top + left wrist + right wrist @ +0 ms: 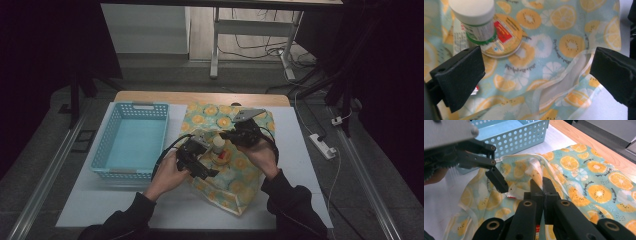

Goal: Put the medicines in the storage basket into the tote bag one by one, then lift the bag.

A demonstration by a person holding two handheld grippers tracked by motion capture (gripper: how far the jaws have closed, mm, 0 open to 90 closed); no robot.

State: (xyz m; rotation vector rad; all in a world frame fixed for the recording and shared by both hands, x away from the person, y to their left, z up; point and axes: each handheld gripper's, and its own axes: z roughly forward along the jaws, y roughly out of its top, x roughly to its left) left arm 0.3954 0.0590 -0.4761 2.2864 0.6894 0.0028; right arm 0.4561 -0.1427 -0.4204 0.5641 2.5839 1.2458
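Our two black grippers sit low over a soft fruit-print bag in the middle of the table. Our right gripper is pinched shut on a fold of the bag's edge, lifting it. Our left gripper is wide open, holding nothing. A small white-capped bottle stands on a round lid on the bag. We think the cloth is light and floppy, so we should grab its rim. A blue basket waits on the left.
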